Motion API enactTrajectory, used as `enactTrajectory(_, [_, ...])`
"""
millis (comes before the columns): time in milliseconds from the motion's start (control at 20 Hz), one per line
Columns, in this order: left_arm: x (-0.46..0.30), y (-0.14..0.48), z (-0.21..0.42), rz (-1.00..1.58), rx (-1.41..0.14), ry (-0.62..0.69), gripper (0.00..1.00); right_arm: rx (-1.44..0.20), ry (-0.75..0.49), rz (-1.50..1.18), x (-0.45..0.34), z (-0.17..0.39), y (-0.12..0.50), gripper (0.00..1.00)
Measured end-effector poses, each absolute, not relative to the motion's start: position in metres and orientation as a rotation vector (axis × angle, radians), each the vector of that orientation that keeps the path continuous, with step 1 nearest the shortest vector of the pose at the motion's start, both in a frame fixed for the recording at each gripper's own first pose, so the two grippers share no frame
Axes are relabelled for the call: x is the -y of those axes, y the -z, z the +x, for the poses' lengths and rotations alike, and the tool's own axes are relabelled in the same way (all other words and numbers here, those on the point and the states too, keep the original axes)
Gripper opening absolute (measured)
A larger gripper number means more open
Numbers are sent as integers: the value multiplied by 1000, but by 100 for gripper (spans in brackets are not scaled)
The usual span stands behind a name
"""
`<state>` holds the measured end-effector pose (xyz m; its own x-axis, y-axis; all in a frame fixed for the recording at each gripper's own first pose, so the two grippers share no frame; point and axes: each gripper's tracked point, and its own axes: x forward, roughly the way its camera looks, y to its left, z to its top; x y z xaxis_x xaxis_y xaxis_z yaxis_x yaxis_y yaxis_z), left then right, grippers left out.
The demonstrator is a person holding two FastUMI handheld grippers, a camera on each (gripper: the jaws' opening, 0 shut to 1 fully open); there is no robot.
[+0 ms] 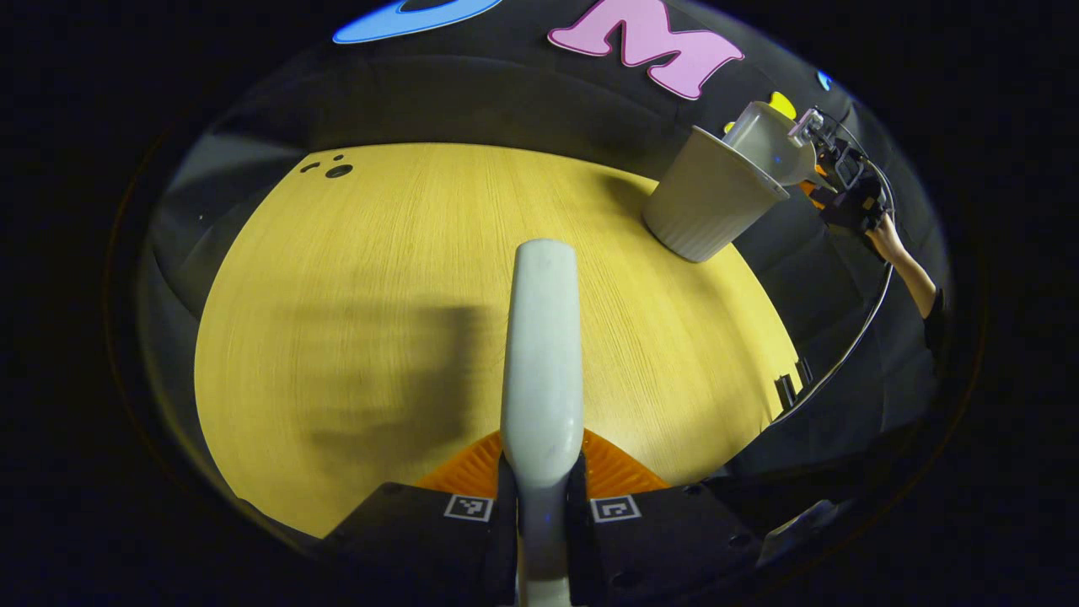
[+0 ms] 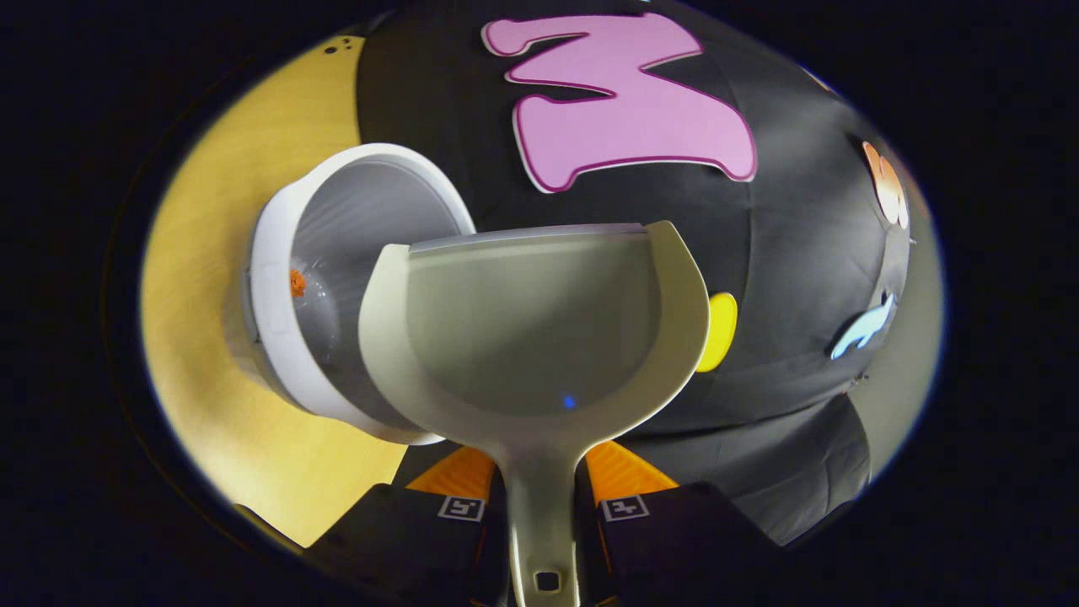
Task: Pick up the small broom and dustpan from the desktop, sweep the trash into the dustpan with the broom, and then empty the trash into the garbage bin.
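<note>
Dustpan (image 2: 531, 329): held by its handle in the right gripper (image 2: 539, 506), tipped toward the mouth of the garbage bin (image 2: 278, 337) – the pan's inside looks bare from here.
Right gripper: its 2 fingers are closed snugly on the dustpan handle, 1 on each side. In the left gripper view it (image 1: 830, 160) sits far off by the bin (image 1: 708, 206), with a hand (image 1: 860, 211) behind it.
Left gripper (image 1: 541, 497): 2 fingers pinched against the broom (image 1: 541, 354) handle, holding it out over the desktop (image 1: 354, 278), well apart from the bin.
Bin: stands near the far edge of the desktop, close to the booth wall; a clear crumpled wrapper with an orange bit (image 2: 297, 282) lies inside it.
Step in hand: emptying the pan into the bin – judging by the bare pan and the scrap in the bin, the tipping looks nearly done.
How to do it well: keep the pan's front lip inside or just over the bin rim, so nothing slides past onto the wood. Tilt steeply and pause; a light shake would free anything that clings.
Grip: I'd keep the squeeze firm on the handle, since the pan could twist when tipped.
Broom hand: best kept where it is, away from the bin.
Risk: nudging the rim could tip the bin, which looks light.
Desktop: I see no trash on the visible wood.
</note>
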<state>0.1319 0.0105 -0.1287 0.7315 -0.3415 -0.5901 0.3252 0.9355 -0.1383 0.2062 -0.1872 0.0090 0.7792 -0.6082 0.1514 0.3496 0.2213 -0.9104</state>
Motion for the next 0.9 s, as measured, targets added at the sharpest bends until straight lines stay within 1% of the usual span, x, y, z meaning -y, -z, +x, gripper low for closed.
enactTrajectory(50, [-9, 128, 133, -21, -643, 364, 29, -249, 670, -1107, 185, 201, -13, 37])
enactTrajectory(200, [-8, 121, 134, -16, -598, 348, 28, -179, 676, -928, 172, 185, -30, 32])
enactTrajectory(250, [-9, 118, 134, -13, -579, 338, 28, -147, 671, -879, 165, 178, -38, 35])
enactTrajectory(400, [-11, 111, 133, -24, -539, 296, 28, -82, 623, -723, 137, 164, -56, 35])
enactTrajectory(500, [-17, 103, 132, -4, -500, 239, 28, -62, 570, -616, 113, 159, -57, 35])
enactTrajectory(550, [-20, 99, 131, 25, -470, 213, 27, -50, 538, -564, 101, 157, -55, 35])
enactTrajectory(600, [-22, 93, 130, 61, -437, 191, 28, -42, 512, -523, 89, 156, -53, 35])
enactTrajectory(700, [-25, 86, 128, 119, -389, 152, 28, -37, 460, -458, 61, 149, -45, 35])
enactTrajectory(800, [-23, 86, 123, 126, -369, 145, 28, -34, 383, -359, 29, 146, -33, 35])
enactTrajectory(850, [-22, 89, 121, 121, -359, 142, 28, -37, 338, -313, 13, 145, -25, 37])
enactTrajectory(900, [-23, 92, 120, 115, -357, 138, 27, -41, 296, -278, -5, 146, -18, 37])
